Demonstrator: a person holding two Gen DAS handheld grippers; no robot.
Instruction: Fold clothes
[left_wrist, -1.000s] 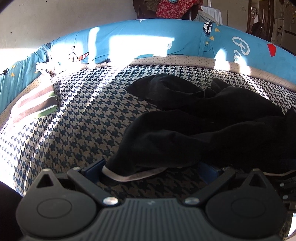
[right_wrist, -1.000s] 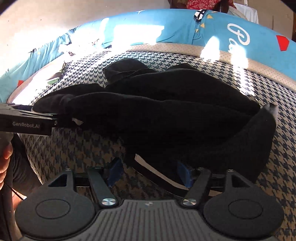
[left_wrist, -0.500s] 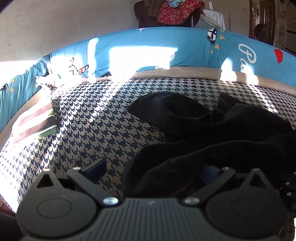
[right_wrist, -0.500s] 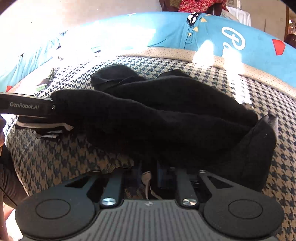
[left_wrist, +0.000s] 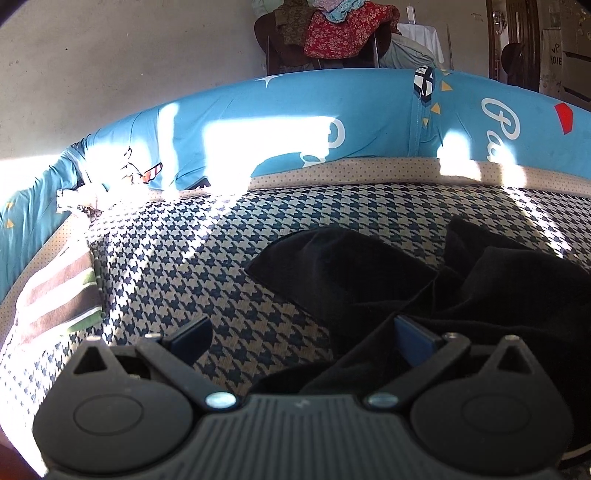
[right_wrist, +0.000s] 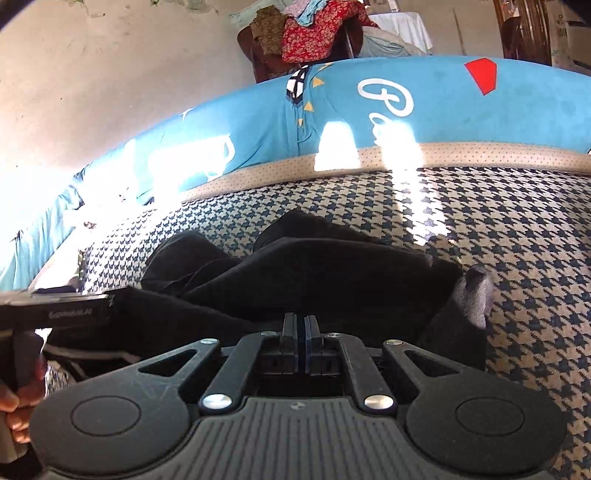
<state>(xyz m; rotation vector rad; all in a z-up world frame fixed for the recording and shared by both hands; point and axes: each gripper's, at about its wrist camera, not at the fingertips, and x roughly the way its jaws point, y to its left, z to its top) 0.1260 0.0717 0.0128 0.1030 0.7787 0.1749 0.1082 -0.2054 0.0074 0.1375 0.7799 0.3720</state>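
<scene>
On the houndstooth-patterned navy-and-cream mattress cover (left_wrist: 207, 266), at the far left edge in the left wrist view, lies a folded striped cloth in brown, cream and green (left_wrist: 55, 299). Further right, the left gripper (left_wrist: 301, 334) has its blue-padded fingers (left_wrist: 413, 338) spread wide apart. A fold of the crumpled black garment (left_wrist: 424, 280) drapes across the gap and lies against the right-hand pad; the left-hand pad is bare, with only mattress pattern beyond it. The pads do not press together on the cloth. The bulk of the garment lies ahead and to the right of this gripper, in heaped, overlapping folds, one flat flap pointing left.

In the right wrist view, at far left, a hand (right_wrist: 16, 406) holds the handle of the other gripper, whose black body reaches in level and touches the garment's near-left end. A pale strip of edging shows under that end. Right of this, the right gripper (right_wrist: 300, 325) has its jaws drawn together, only a thin slit between the pads, which have just been closing. The black garment (right_wrist: 314, 273) lies directly against and beyond the fingertips; whether cloth is pinched in the slit cannot be told. The garment appears as matte black, thick, bunched in long ridges running left to right. At its right end a grey patch (right_wrist: 476, 291) catches sunlight. Behind the mattress runs a blue printed bolster (right_wrist: 424, 107).
</scene>
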